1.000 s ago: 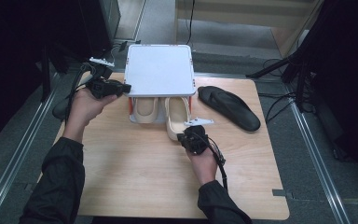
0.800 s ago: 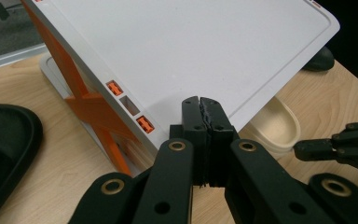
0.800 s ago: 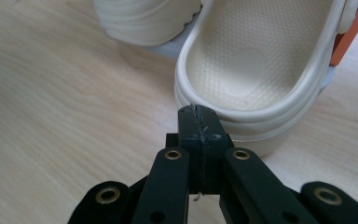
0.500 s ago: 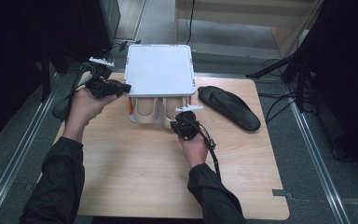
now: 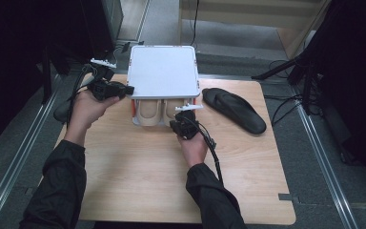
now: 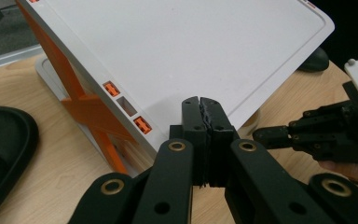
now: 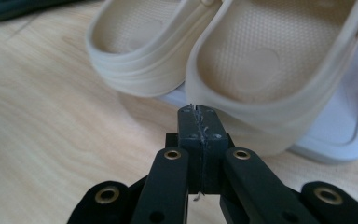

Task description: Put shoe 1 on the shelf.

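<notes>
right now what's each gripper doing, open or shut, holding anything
left gripper: jaws shut, nothing between them, beside the white rack.
right gripper: jaws shut, empty, tips at the heel of a beige clog.

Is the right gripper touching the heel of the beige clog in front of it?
Cannot tell. In the right gripper view the right gripper, shut, sits right at the heel of the beige clog, but neither contact nor a gap shows plainly.

A pair of cream rubber clogs (image 5: 158, 113) sits side by side on the lower tier of a white plastic rack with orange braces (image 5: 162, 71); heels face the counter's near edge; toes tucked beneath the rack's flat top.
</notes>
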